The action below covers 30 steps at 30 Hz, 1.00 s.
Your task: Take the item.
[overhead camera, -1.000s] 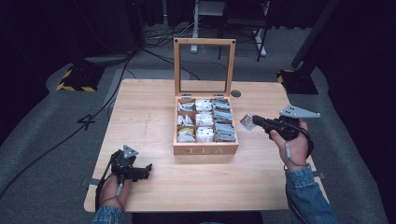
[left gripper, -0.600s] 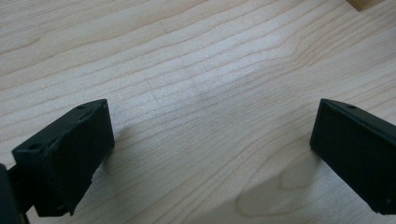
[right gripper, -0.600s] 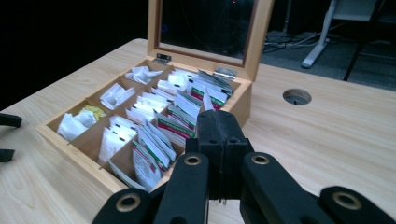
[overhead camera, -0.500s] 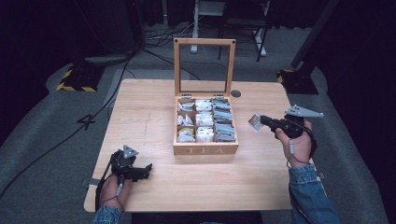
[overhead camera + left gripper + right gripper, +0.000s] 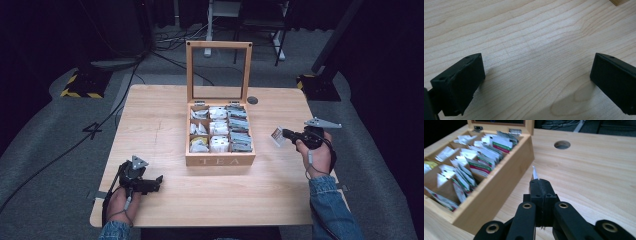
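Right gripper [image 5: 284, 134] has its jaws pinched tight on a tea bag packet [image 5: 276, 137]. In the right gripper view the packet's thin white edge [image 5: 534, 173] sticks up out of the closed fingertips. Packet sits in the air just right of the tea box [image 5: 220, 161], off its right wall and low over the table [image 5: 160, 120], not touching either as far as I can tell. Held edge-on by one end, probably so the flat side can be laid down on the wood without the jaws fouling.

Box is open, glass lid [image 5: 217, 71] standing upright at the back, which keeps the compartments reachable from the front and sides. Compartments are packed with more packets standing on edge (right-hand column looks fullest, near-left one has something yellowish). My read: the job is pulling packets out and setting them on the bare table to the right, and this one is about to go down.

Left gripper [image 5: 150, 184] is parked near the front-left of the table, jaws wide apart with nothing between them; the left gripper view just has bare wood grain between the two pads. Looks idle, kept clear of the box so it doesn't get in the way.

Cable hole [image 5: 252, 100] in the tabletop sits behind the box's right corner, well away from the likely drop spot.
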Each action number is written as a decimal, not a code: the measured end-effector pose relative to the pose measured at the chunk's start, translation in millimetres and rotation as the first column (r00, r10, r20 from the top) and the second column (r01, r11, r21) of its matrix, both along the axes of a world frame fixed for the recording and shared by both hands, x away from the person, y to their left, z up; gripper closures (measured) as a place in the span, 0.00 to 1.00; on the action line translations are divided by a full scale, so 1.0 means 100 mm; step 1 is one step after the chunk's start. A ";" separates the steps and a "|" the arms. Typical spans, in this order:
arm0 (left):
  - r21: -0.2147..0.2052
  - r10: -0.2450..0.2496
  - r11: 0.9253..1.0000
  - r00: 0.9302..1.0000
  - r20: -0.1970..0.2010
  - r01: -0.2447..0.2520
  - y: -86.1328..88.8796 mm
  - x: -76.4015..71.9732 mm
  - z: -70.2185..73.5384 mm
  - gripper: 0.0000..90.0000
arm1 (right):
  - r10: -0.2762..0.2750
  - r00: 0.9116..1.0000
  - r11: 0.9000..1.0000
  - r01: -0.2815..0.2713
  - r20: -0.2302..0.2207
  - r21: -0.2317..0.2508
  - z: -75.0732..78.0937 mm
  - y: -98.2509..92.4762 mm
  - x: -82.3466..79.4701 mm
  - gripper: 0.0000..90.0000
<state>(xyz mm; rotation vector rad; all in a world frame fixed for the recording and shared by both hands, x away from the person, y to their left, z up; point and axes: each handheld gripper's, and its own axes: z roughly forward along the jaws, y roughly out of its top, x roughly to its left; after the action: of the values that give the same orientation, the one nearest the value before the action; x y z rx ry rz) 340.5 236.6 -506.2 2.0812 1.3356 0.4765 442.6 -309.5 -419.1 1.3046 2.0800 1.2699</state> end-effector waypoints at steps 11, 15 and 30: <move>0.000 0.000 1.000 1.000 0.000 0.000 0.00 0.00 0.00 0.00 | -0.017 0.998 0.999 0.015 -0.064 -0.031 -0.21 -0.03 0.04 1.00; 0.000 0.000 1.000 1.000 0.000 0.000 0.00 0.00 0.00 0.00 | -0.019 0.997 0.999 0.016 -0.080 -0.042 -0.26 -0.03 0.05 1.00; 0.000 0.000 1.000 1.000 0.000 0.000 0.00 0.00 0.00 0.00 | -0.057 0.991 0.998 0.052 -0.118 -0.047 -0.36 -0.12 0.07 1.00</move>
<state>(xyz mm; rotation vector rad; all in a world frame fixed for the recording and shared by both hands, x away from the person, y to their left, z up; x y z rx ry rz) 340.5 236.6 -506.2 2.0814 1.3354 0.4768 449.8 -321.9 -455.2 1.4406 2.1241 1.1426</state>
